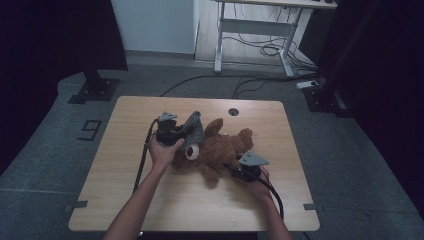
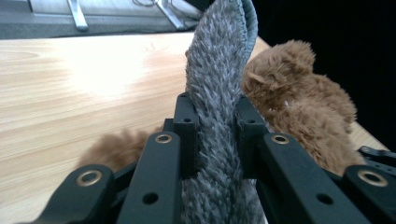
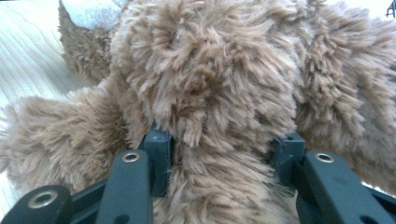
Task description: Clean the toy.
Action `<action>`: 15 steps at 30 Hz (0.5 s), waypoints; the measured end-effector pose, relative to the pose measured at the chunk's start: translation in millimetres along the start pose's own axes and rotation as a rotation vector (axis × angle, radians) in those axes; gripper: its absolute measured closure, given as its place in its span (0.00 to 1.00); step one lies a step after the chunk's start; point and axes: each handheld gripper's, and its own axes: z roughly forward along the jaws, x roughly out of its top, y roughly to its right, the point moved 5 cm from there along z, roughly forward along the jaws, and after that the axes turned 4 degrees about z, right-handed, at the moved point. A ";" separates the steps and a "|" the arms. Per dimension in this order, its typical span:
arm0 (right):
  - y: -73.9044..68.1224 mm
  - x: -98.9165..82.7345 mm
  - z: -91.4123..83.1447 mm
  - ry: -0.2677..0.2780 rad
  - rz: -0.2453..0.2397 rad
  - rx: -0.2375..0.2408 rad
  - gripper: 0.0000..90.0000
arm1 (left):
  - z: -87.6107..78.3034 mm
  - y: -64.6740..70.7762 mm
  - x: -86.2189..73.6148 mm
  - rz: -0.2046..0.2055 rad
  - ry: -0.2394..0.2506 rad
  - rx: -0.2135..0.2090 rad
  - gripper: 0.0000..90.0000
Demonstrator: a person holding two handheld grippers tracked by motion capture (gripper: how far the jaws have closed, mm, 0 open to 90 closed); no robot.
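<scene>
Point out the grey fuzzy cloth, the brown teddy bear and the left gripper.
grey fuzzy cloth (image 2: 217, 84), left gripper view, its middle above the jaws.
brown teddy bear (image 1: 220, 150), high view, its belly.
left gripper (image 1: 186, 129), high view, between its fingertips.

High view looks down; both gripper views sit close, sharing the teddy bear (image 1: 220, 150).

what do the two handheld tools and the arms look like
Both are black, each topped by a grey three-cornered plate: the left tool and the right tool. A black cable trails back from each toward the person. Close up, the jaw links are flat black bars with brass-ringed pivot holes. The forearms are bare, with no sleeves.
</scene>
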 end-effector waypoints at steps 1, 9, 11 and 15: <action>0.1 0.0 0.0 0.000 0.000 0.001 0.59 | 6.0 0.4 -2.4 0.003 -0.017 0.003 0.83; 1.2 -1.4 0.4 -0.014 0.013 0.004 0.46 | 10.8 7.5 -27.8 0.043 -0.051 0.004 0.85; 0.9 -2.1 -0.8 -0.037 0.020 -0.011 0.39 | 7.0 10.9 -34.6 0.042 -0.034 0.000 0.86; 2.8 -6.2 -6.2 -0.117 0.098 -0.052 0.25 | 0.1 18.9 -46.0 0.063 -0.001 0.007 0.86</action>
